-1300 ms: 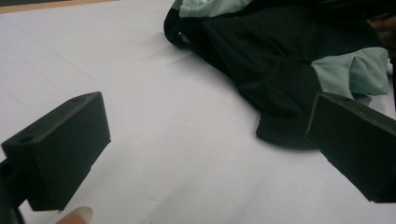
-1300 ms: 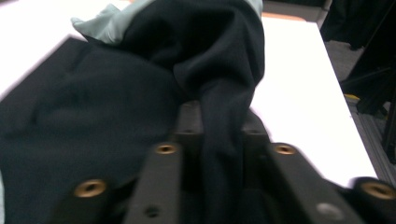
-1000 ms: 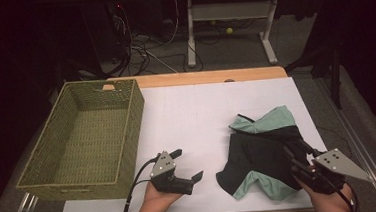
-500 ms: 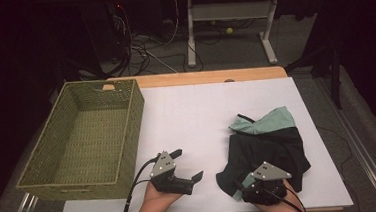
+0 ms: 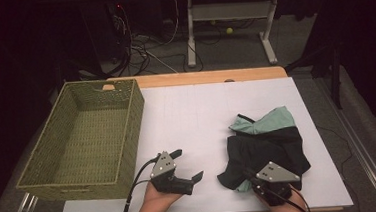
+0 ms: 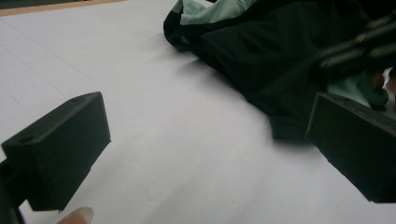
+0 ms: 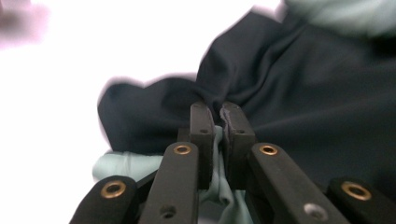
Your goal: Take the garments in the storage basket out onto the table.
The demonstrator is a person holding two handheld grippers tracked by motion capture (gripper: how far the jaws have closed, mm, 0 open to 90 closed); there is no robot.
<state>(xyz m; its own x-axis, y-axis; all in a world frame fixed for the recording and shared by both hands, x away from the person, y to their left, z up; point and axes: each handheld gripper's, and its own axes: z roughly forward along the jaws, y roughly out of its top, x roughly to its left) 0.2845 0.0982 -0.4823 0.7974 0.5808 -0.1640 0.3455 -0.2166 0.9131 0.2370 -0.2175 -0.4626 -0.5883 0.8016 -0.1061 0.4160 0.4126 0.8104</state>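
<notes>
The right gripper has come down at the desk's near edge, its jaws just squeezed onto the black-and-mint cloth garment; lifting can start. The left gripper waits, jaws apart.

One woven basket stands on the desk. One black-and-mint garment lies crumpled there. Two tools are in view, the left tool and the right tool, each in one of the person's two hands. One small yellow ball lies on the floor.
</notes>
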